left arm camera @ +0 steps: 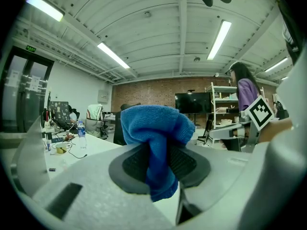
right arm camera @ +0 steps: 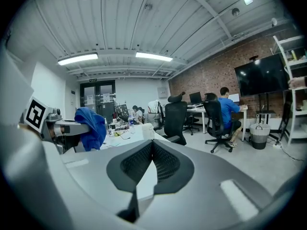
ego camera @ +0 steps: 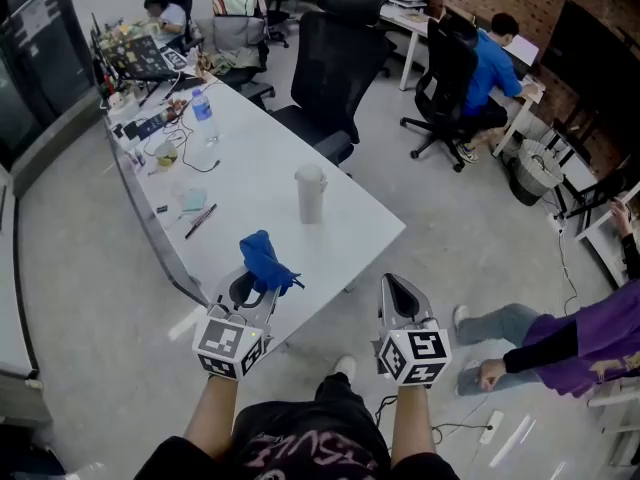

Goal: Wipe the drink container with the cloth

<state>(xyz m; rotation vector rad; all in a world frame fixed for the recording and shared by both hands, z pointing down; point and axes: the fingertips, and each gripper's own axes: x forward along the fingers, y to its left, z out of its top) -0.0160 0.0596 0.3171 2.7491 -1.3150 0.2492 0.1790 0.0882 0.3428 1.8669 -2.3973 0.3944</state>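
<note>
Head view: cloth [ego camera: 266, 260] in left gripper [ego camera: 252, 286], drink container [ego camera: 311, 194] apparently upright beyond.

Grey left gripper [ego camera: 258, 286] and right gripper [ego camera: 393, 286] bear black-and-white marker cubes [ego camera: 228, 343].

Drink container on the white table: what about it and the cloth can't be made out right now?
- Drink container: head view, too small to show dirt or whether its lid is shut; left gripper view, not visible, the blue cloth fills the middle; right gripper view, tiny and distant.
- The blue cloth's clamped part: head view, covered by the left claw.
- Small items at the table's far end: head view, too small to name.
</note>
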